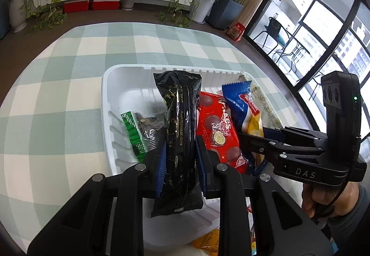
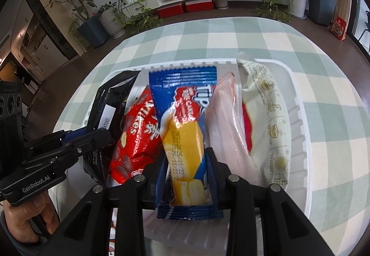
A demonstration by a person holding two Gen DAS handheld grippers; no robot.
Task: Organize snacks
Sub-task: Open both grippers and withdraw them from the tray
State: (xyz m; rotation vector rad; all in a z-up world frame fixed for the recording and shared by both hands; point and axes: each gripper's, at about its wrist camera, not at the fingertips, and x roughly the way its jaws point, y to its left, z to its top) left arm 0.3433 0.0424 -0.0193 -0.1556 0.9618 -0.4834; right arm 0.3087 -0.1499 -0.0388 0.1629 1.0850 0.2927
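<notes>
1. The left gripper (image 1: 180, 161) has its blue pads on either side of a black packet (image 1: 179, 126), which stands on edge in the white tray (image 1: 111, 94); the pads look to be touching the wrapper only lightly, so I judge the pinch as slack rather than firm.
2. The right gripper (image 2: 188, 177) straddles a blue-and-yellow cake packet (image 2: 185, 131), with a sliver of space showing at each pad; the fingers look spread just off the wrapper.
3. The step in hand appears to be setting both packets upright in the tray, side by side.
4. To do it well: let each packet lean on its neighbour before backing away, pull straight back along the fingers, and avoid dragging the crinkly wrappers.
5. From the black packet, a red chocolate packet (image 1: 217, 131) sits at 3 o'clock and a green packet (image 1: 136, 135) at 9 o'clock.
6. From the cake packet, a pale pink bag (image 2: 224, 131) and a cream packet (image 2: 270, 117) lie at 3 o'clock.
7. Readable writing: "Tip" on the cake packet, with a printed date; "Wilkes" or similar on the red one; "DAS" and "GenRobot.AI" on the gripper bodies.
</notes>
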